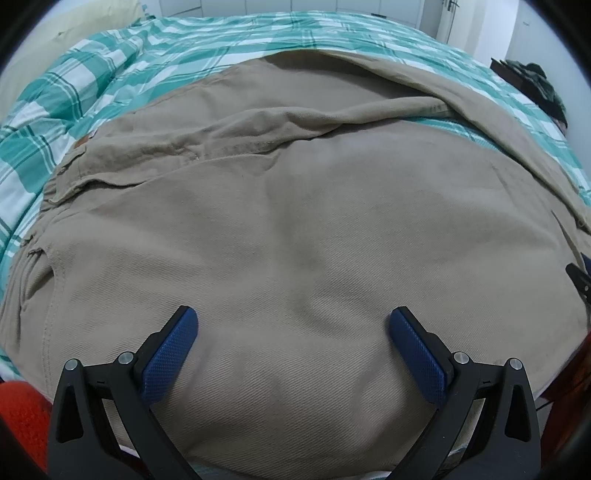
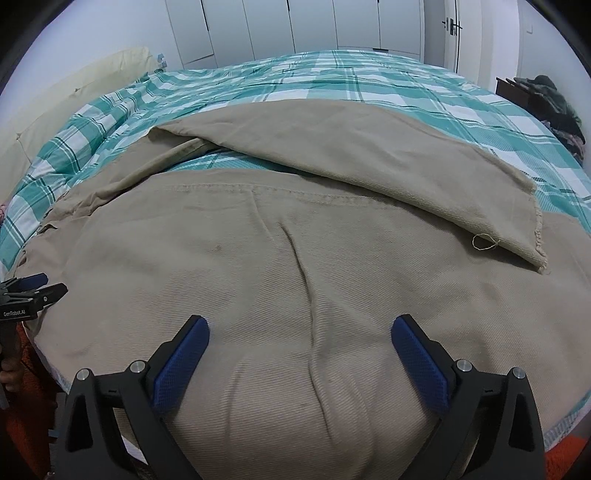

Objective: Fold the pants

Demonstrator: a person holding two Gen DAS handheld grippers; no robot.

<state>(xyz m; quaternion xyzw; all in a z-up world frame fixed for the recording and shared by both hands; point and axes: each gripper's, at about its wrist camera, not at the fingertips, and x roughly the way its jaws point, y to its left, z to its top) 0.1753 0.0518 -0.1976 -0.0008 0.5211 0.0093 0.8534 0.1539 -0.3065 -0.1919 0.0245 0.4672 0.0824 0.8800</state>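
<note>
Khaki pants (image 1: 295, 221) lie spread on a bed with a green and white checked cover (image 1: 184, 48). The waistband and a pocket are at the left in the left wrist view. In the right wrist view the near leg (image 2: 295, 258) lies flat and the far leg (image 2: 369, 166) crosses it at an angle, its frayed hem (image 2: 535, 229) at the right. My left gripper (image 1: 291, 325) is open just above the seat area, holding nothing. My right gripper (image 2: 300, 332) is open above the near leg, holding nothing. The left gripper also shows at the left edge of the right wrist view (image 2: 29, 291).
A cream pillow (image 2: 74, 81) lies at the bed's far left. White wardrobe doors (image 2: 295, 26) stand behind the bed. A dark pile of clothes (image 2: 554, 103) sits on a stand at the far right. Orange fabric (image 1: 22, 413) shows below the bed's near edge.
</note>
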